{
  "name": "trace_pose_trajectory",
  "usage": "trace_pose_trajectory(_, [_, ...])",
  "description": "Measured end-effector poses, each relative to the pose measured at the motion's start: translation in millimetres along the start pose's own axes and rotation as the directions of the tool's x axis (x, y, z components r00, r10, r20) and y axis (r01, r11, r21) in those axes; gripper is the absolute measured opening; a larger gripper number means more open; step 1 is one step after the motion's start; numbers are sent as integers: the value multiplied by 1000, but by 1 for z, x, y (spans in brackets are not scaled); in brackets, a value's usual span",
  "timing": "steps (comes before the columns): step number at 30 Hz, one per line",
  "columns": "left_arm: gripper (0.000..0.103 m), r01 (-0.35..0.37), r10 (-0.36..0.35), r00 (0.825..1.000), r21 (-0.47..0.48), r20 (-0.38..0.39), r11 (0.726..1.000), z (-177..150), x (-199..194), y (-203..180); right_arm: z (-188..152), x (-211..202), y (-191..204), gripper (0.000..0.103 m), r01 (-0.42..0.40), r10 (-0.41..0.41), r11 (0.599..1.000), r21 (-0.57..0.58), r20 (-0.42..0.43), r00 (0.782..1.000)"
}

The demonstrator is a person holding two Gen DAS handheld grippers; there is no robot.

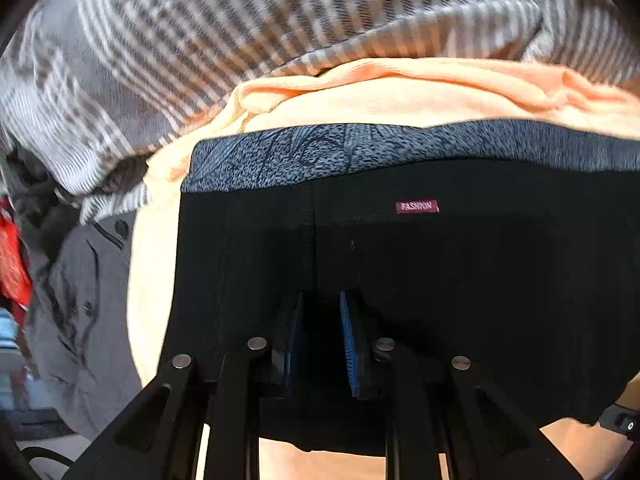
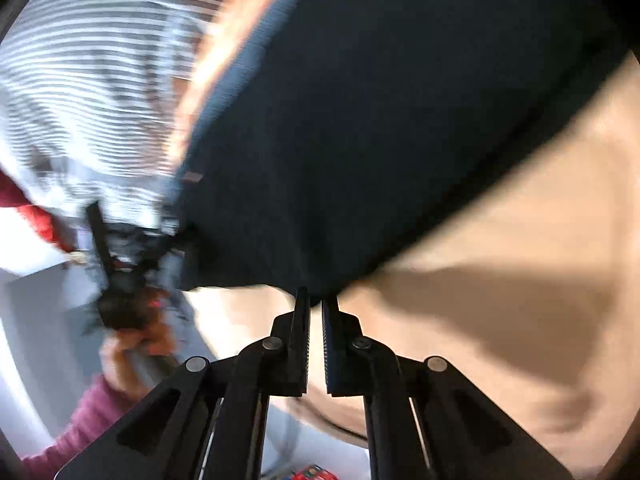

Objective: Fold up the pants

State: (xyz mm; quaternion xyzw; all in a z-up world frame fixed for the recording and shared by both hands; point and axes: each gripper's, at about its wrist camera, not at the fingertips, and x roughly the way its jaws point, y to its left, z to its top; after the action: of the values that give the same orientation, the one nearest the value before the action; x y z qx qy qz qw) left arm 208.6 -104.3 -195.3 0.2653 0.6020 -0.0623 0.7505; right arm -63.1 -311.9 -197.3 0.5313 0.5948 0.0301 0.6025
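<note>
- Left gripper (image 1: 320,312), bottom centre of its view: jaws part-open with black cloth of the pants (image 1: 400,272) between the pads. Whether they truly pinch it I cannot tell; if not, that side could drop.
- Right gripper (image 2: 316,300), bottom centre of its view: jaws nearly closed on the pants' (image 2: 380,140) lower edge. The bite looks thin, so a tug could pull the hem free.
- The pants lie mid-frame on an orange sheet (image 1: 400,92), waistband (image 1: 360,152) and red label (image 1: 417,206) toward the top.
- The right view is blurred, suggesting fast motion; uneven pulling could skew the fold.
- Striped cloth (image 1: 200,40) at upper left, touching the sheet, could snag.
</note>
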Motion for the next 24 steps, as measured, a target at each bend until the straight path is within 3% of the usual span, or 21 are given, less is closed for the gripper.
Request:
trace_pose_trajectory(3, [21, -10, 10, 1000, 35, -6, 999, 0, -13, -8, -8, -28, 3, 10, 42, -40, 995, -88, 16, 999])
trace_pose_trajectory(6, [21, 115, -116, 993, 40, 30, 993, -8, -42, -26, 1, -70, 13, 10, 127, -108, 977, -173, 118, 987])
trace_pose_trajectory(9, [21, 209, -213, 977, 106, 25, 972, -20, -60, -72, 32, -98, 25, 11, 224, -170, 948, -226, 234, 957])
trace_pose_trajectory(12, [21, 255, -256, 967, 135, -11, 957, -27, -58, -123, 57, -109, 26, 25, 314, -230, 913, -260, 308, 923])
trace_pose_trajectory(13, [21, 261, -258, 965, 130, -36, 957, -29, -50, -137, 61, -108, 21, 37, 343, -255, 902, -263, 317, 913])
trace_pose_trajectory(14, [21, 230, -226, 973, 128, -49, 965, -34, -40, -148, 66, -106, 15, 40, 376, -291, 890, -257, 316, 903])
trace_pose_trajectory(16, [21, 178, -184, 983, 159, 26, 971, -41, -44, -157, 68, -112, -2, 37, 307, -230, 922, -235, 305, 924])
trace_pose_trajectory(18, [21, 137, -151, 987, 217, 47, 967, -48, -48, -166, 63, -121, -5, 37, 290, -222, 934, -208, 298, 928])
trace_pose_trajectory(20, [21, 135, -146, 989, 232, 31, 963, -48, -50, -169, 52, -130, -8, 39, 279, -219, 942, -187, 291, 931])
trace_pose_trajectory(24, [21, 153, -146, 988, 194, -51, 969, -39, -58, -169, 27, -143, -25, 48, 175, -136, 974, -144, 247, 959])
